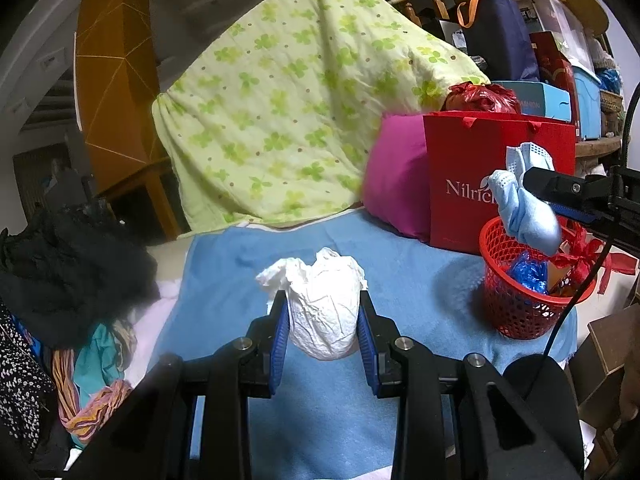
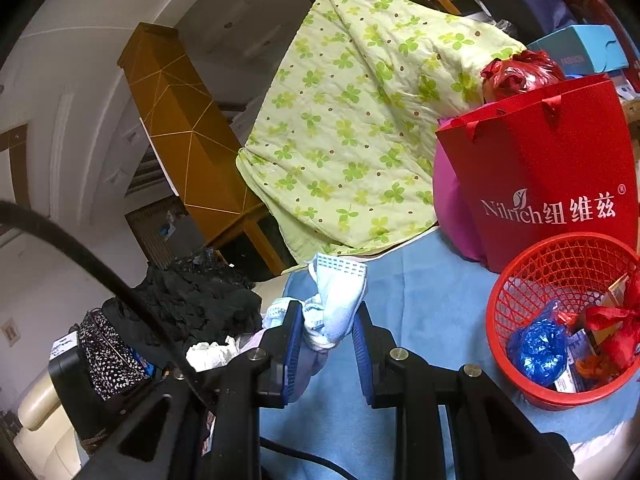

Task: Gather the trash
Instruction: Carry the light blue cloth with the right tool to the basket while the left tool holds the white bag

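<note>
My left gripper [image 1: 323,312] is shut on a crumpled white tissue [image 1: 320,300] and holds it above the blue cloth [image 1: 400,264]. My right gripper [image 2: 326,320] is shut on a crumpled light-blue face mask [image 2: 336,300]. In the left wrist view that mask [image 1: 524,204] hangs from the right gripper just above the rim of the red mesh basket [image 1: 504,304]. The basket [image 2: 520,276] stands at the right on the blue cloth and holds a blue wrapper [image 2: 538,348], red ribbon and other scraps.
A red Nilrich paper bag [image 2: 548,160] and a magenta cushion [image 1: 396,176] stand behind the basket. A green-patterned quilt [image 1: 288,100] rises at the back. Dark clothes [image 1: 68,272] pile up at the left. Boxes and bags [image 1: 560,56] crowd the far right.
</note>
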A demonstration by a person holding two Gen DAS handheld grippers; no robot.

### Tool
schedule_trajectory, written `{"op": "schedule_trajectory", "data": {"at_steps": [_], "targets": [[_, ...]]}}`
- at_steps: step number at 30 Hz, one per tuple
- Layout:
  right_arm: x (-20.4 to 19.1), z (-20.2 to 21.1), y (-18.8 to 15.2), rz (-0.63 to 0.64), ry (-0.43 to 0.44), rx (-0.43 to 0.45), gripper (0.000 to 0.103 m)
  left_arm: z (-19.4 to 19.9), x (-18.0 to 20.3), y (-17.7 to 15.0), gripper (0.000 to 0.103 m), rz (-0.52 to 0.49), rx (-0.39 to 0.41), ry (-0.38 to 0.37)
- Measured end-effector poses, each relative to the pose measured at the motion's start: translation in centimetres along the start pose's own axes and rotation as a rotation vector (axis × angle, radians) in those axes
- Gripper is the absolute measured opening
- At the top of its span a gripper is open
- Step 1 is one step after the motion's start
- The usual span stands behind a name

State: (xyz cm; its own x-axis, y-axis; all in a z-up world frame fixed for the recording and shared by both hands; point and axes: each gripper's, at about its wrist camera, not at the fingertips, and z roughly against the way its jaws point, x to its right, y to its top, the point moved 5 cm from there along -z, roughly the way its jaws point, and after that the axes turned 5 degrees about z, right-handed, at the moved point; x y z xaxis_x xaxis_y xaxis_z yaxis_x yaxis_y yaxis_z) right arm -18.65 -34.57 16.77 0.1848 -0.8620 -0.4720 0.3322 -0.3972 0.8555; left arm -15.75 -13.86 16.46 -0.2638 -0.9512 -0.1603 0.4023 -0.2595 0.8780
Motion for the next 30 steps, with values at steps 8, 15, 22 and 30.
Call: {"op": "schedule_trajectory", "data": {"at_steps": [8,15,22,30], "targets": [[0.2,0.6,0.0,-0.014,-0.009,0.015,0.027,-0.4,0.8,-0.1,0.034,-0.019,-0.01,-0.007],[0.6,1.0,-0.2,-0.024,-0.017,0.018,0.027,-0.9,1.6,-0.2,0.034,-0.03,-0.025,-0.018],[0.6,1.3,-0.3,-0.038,-0.024,0.021,0.027,-1.3,2.1,-0.2,0.034,-0.045,-0.035,-0.022],[1.1,1.7,-0.6,-0.056,-0.038,0.023,0.027,-1.7,3.0,-0.4,0.034,-0.06,-0.048,-0.033]]}}
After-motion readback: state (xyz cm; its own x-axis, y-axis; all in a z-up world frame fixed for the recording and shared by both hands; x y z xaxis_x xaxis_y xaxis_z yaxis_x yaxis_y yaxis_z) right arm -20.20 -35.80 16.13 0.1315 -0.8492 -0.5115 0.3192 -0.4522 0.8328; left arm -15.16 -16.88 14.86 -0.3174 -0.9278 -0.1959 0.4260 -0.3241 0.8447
